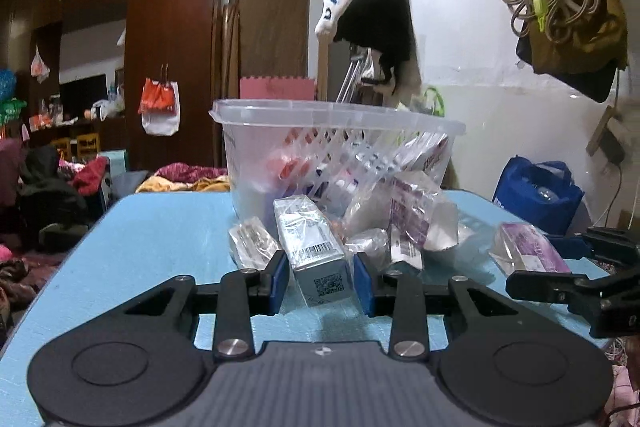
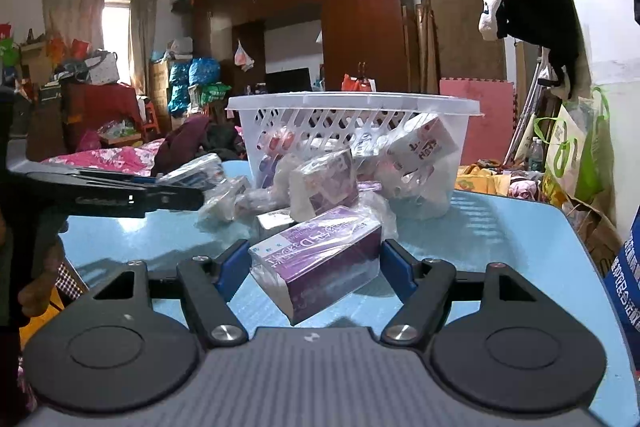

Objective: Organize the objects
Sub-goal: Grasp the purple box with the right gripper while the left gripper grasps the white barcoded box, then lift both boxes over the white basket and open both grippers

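right between the blue pads of the left gripper [image 1: 321, 281] sits a silver-grey box [image 1: 316, 250] wrapped in clear film, its qr-code end toward the camera; the fingers stand spread on either side of it, and whether the pads touch its sides cannot be told. just beyond those fingertips lie more film-wrapped packets [image 1: 256, 241] in a loose heap, and behind the heap stands a clear plastic basket [image 1: 336, 147] with boxes inside. the right gripper [image 2: 316, 263] has its fingers spread wider, a purple-and-white box [image 2: 320, 259] in clear film lying slantwise between them on the light blue table [image 2: 500, 235], with a gap at each pad. ahead of its tips are other wrapped boxes, one purple box [image 2: 324, 183] leaning against the basket [image 2: 352, 131]. in the left wrist view the right gripper reaches in from the right, beside the purple-and-white box.
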